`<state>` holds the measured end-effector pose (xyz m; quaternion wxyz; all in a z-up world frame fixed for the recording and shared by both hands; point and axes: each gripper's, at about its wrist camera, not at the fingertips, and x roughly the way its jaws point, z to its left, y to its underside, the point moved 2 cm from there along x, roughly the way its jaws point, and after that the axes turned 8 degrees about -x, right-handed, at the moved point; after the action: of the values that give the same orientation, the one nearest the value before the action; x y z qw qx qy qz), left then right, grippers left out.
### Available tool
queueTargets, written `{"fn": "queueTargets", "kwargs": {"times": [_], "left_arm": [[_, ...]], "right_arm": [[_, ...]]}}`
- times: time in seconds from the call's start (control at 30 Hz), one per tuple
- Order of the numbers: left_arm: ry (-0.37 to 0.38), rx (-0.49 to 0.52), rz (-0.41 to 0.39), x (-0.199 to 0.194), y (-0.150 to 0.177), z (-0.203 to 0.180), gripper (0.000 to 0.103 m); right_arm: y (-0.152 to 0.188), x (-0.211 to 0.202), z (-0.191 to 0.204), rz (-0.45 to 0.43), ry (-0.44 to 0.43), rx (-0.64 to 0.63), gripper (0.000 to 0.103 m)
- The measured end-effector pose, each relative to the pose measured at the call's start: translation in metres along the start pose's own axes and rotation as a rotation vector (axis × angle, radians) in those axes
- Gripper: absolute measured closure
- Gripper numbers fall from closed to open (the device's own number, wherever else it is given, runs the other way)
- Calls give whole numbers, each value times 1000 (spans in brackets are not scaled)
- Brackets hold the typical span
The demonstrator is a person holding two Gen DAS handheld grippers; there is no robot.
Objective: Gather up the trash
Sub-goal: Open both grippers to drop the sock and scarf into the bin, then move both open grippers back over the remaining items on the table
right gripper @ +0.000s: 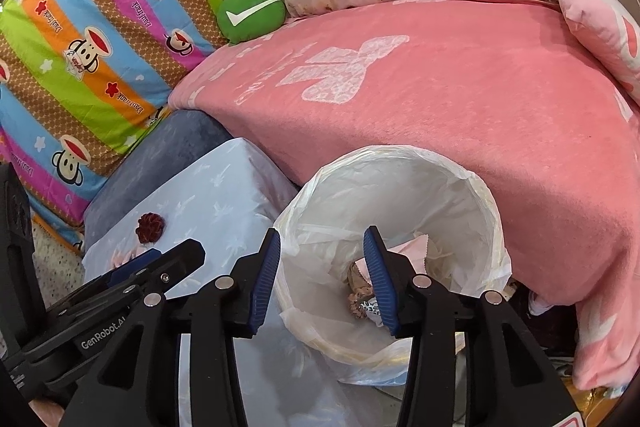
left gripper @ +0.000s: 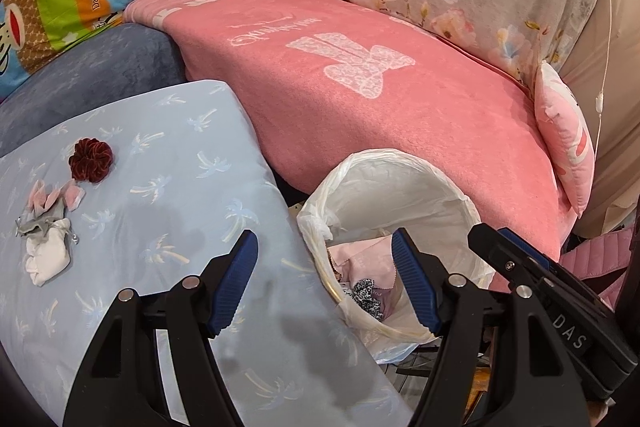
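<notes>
Left wrist view: the left gripper (left gripper: 324,281) stands wide with nothing between its pads, straddling the edge of the light blue cushion (left gripper: 160,187) and the rim of the lined trash bin (left gripper: 400,167). At ten o'clock on the cushion lie a dark red scrunchie (left gripper: 91,165) and a small heap of grey and pink cloth scraps (left gripper: 48,227).

Right wrist view: the right gripper (right gripper: 320,279) hangs part-open and empty over the bin (right gripper: 400,163), where scraps (right gripper: 362,291) lie at its bottom. The scrunchie (right gripper: 150,227) sits at nine o'clock.
</notes>
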<state>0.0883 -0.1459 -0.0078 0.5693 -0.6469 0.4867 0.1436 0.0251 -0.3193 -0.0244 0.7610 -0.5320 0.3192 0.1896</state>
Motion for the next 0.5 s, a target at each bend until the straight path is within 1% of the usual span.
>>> {"fn": "queueTargets", "kwargs": {"times": [0.5], "left_arm": [[-39, -77, -12, -12, 4, 39, 37]], "right_arm": [[9, 7, 34, 30, -32, -64, 59]]}}
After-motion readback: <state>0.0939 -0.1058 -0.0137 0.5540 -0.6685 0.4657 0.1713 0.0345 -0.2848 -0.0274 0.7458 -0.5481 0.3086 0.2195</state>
